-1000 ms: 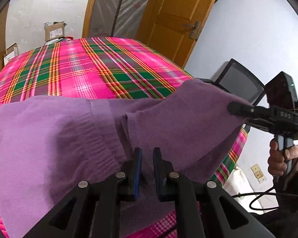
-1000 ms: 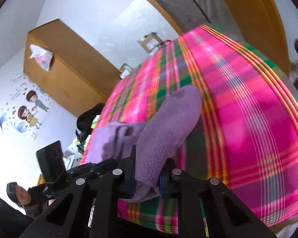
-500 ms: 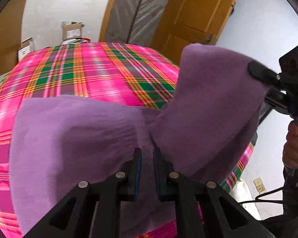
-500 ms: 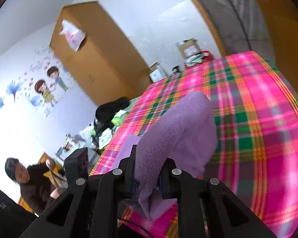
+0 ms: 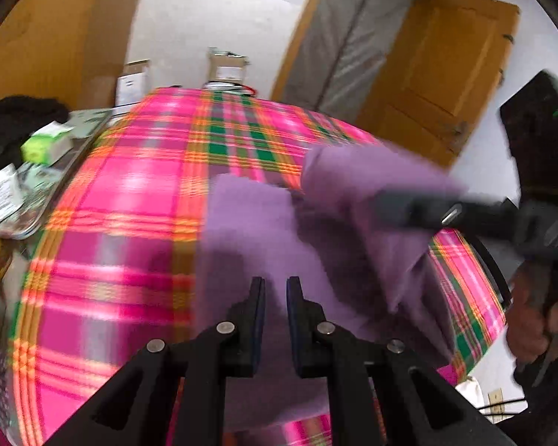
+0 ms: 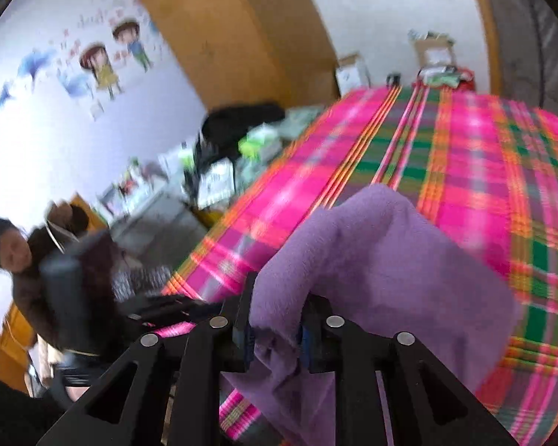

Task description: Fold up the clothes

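A purple fleece garment (image 5: pixel 249 230) lies on the pink plaid bed cover (image 5: pixel 130 193). My left gripper (image 5: pixel 275 286) is shut on a fold of it near the bed's near edge. My right gripper (image 5: pixel 387 208) reaches in from the right, held by a hand (image 5: pixel 528 330), with a lifted flap of the garment draped over it. In the right wrist view the garment (image 6: pixel 372 260) bulges up between the fingers of my right gripper (image 6: pixel 279 297); its jaws are opening and the cloth still fills the gap. The picture is blurred by motion.
Papers, a green box (image 5: pixel 46 143) and dark clothing clutter a surface left of the bed. Cardboard boxes (image 5: pixel 225 67) stand behind it, with a wooden door (image 5: pixel 442 74) at the back right. A seated person (image 6: pixel 15 256) is at the left in the right wrist view.
Both grippers have swung left across the bed, carrying the lifted purple flap over the rest of the garment. The gap between the right jaws has widened. The left jaws look unchanged.
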A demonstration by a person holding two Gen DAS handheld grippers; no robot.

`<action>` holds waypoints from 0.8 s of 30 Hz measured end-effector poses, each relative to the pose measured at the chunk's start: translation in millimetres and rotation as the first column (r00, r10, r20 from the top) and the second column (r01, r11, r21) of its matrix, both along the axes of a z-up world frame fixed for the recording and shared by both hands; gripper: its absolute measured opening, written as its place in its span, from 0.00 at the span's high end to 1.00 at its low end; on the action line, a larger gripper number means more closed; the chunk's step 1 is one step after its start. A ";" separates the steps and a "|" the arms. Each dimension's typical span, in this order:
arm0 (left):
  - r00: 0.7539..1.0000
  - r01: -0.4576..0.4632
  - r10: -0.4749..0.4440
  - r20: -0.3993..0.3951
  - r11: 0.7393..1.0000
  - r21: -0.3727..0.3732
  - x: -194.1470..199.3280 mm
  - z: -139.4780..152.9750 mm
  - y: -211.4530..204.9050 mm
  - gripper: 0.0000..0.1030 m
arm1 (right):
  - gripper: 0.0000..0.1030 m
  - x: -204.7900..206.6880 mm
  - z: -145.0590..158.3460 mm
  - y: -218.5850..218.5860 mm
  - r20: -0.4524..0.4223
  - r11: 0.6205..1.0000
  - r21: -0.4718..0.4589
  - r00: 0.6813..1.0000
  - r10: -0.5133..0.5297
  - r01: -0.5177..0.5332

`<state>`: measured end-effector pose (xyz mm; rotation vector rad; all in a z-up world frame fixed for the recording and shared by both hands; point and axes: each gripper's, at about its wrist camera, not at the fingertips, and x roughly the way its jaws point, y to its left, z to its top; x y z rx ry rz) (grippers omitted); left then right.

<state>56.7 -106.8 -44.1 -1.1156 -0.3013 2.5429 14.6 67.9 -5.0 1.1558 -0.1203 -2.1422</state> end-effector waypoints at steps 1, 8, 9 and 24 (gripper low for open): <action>1.000 -0.013 0.013 0.008 1.000 0.001 1.5 -2.1 -5.9 0.89 | 0.73 -3.7 -12.2 -9.9 0.038 1.000 0.017 0.999 0.017 -0.018; 0.999 -0.034 0.033 0.030 0.999 0.040 6.7 -6.7 -33.2 0.89 | 0.55 19.9 -29.8 -17.4 0.088 0.993 -0.042 0.989 0.116 -0.113; 0.999 -0.032 0.031 0.031 0.998 0.050 6.6 -6.6 -36.1 0.89 | 0.55 26.0 -27.6 -13.4 0.077 0.992 -0.052 0.990 0.118 -0.114; 0.963 0.149 -0.186 0.193 0.970 0.192 -48.0 -25.2 18.6 0.81 | 0.55 51.2 -29.6 125.6 0.070 0.963 -0.082 0.965 -0.251 0.257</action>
